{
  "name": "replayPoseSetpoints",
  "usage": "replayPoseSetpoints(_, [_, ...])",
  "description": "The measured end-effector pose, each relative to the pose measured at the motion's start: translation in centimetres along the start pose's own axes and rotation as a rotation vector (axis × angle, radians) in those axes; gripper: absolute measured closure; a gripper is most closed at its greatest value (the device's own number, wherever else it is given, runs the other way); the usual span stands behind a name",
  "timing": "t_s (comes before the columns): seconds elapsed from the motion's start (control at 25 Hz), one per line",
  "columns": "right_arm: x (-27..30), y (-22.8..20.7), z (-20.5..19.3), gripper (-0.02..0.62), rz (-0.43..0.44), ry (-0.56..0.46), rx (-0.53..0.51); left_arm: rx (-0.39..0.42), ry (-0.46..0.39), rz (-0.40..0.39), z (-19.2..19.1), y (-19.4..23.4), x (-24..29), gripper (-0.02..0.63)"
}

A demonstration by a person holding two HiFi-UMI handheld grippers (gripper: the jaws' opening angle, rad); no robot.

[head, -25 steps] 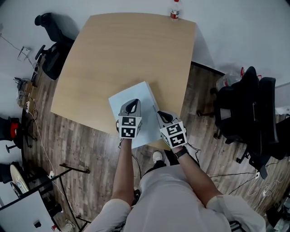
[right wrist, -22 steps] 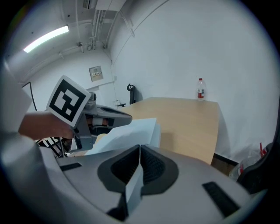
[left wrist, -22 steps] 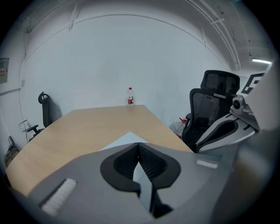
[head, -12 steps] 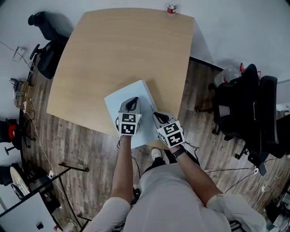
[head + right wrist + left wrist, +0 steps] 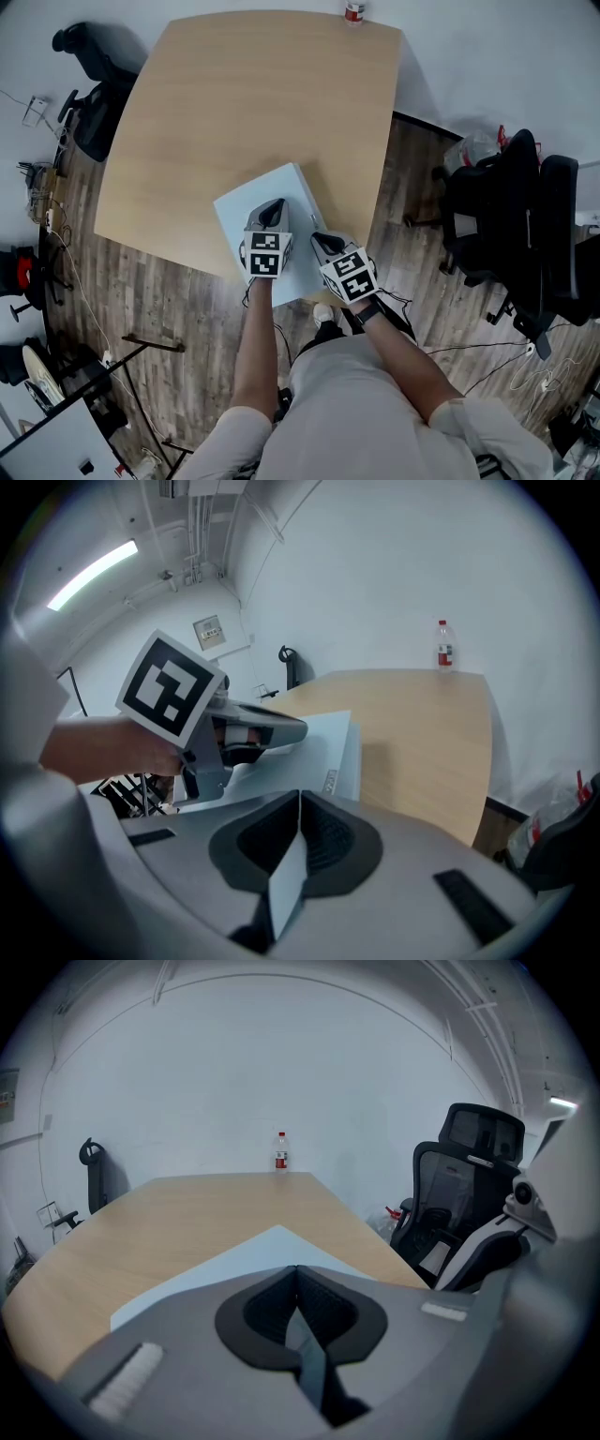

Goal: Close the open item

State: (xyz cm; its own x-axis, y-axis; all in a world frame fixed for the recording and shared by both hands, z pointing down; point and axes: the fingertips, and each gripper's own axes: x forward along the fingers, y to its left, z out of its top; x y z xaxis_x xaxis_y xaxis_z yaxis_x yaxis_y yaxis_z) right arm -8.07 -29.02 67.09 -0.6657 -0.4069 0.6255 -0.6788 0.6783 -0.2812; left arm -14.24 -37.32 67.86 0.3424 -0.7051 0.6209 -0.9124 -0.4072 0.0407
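Wood counter carries pale flat case. My L hand-held gripper over case, R hand-held gripper beside case; both jaws closed, nothing held. Press top evenly, w/o shoving.

Office meeting room

A broad wooden worktop stretches ahead of the left gripper, with a water bottle at its far edge. Black swivel chairs stand to the right of the right gripper, and one more chair far off to the left. There are plain white walls, a plank floor with trailing cables, a ceiling strip light and a wall notice.
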Motion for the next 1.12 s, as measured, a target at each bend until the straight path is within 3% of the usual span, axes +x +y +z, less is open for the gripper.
replayPoseSetpoints(0.56, [1.2, -0.6, -2.5, 0.581, -0.010, 0.065, -0.001, -0.001, 0.048, -0.017, -1.2, -0.1, 1.4, 0.597])
replayPoseSetpoints(0.88, [1.5, -0.7, -3.2, 0.583, -0.018, 0.081, -0.047, 0.032, 0.163, -0.017, -3.5, -0.5, 2.9, 0.597])
replayPoseSetpoints(1.12, [1.7, -0.7, -3.1, 0.583, -0.027, 0.100, -0.102, 0.005, 0.191, -0.037, -3.8, -0.4, 3.3, 0.597])
